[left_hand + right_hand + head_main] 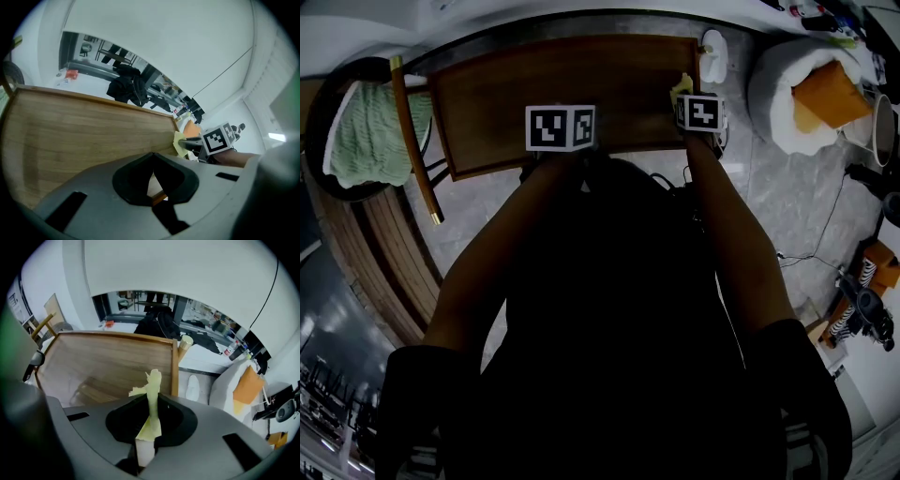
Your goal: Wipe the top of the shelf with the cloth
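Note:
The shelf's brown wooden top lies ahead of me and fills both gripper views. My right gripper is shut on a pale yellow cloth, whose crumpled end sticks up past the jaws. It hovers at the top's right end, where the cloth peeks out by the corner post. The left gripper view shows that cloth too, at the shelf's far right corner. My left gripper is shut on nothing, over the front edge near the middle.
A green knitted throw lies on a dark round chair at the left, with a slim wooden pole beside it. Right of the shelf are a white object and a white beanbag with an orange cushion. Cables cross the stone floor.

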Motion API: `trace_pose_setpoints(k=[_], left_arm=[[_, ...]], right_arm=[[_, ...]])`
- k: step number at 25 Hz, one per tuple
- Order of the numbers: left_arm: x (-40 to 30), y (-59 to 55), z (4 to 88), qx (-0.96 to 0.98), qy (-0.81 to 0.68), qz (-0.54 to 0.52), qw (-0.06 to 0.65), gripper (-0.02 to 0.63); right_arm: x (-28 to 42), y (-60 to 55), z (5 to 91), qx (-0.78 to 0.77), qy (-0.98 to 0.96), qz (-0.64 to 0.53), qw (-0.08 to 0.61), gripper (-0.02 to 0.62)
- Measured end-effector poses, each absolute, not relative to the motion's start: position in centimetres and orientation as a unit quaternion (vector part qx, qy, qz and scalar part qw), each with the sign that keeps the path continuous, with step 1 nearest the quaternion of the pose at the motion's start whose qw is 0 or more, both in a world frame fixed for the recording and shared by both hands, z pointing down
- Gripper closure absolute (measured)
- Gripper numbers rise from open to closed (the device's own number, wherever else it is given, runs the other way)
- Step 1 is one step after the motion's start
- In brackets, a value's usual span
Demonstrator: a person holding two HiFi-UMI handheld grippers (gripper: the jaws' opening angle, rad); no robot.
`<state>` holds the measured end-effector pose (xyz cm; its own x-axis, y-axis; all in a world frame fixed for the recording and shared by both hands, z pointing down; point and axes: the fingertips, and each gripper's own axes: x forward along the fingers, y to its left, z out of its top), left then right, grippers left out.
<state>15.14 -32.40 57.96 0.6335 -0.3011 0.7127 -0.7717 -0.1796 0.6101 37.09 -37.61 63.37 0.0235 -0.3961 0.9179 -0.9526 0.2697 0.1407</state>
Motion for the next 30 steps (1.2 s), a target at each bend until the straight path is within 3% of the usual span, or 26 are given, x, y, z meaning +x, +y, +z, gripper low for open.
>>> trace_pose_setpoints(k=[4, 12, 20, 30], left_arm=[[10.5, -32.3, 56.8, 0.732, -0.384, 0.209, 0.523, 0.594], [-3.3, -30.7, 54.0, 0.711, -0.434, 0.19, 0.52, 0.594], [-14.6, -29.7, 53.2, 0.69, -0.478, 0.194, 0.508, 0.594], [-19.4, -26.7, 53.2, 0.682, -0.483, 0.184, 0.518, 0.594]], right_arm=[[29.9, -38.9, 60.9, 0.51, -0.698, 0.285, 0.415, 0.548], [5.1, -37.5, 59.4, 0.375, -0.807, 0.349, 0.295, 0.548], [-11.7, -33.4, 62.1, 0.27, -0.837, 0.359, 0.314, 0.548], [-18.3, -30.4, 66.6, 0.224, -0.839, 0.338, 0.363, 0.548]])
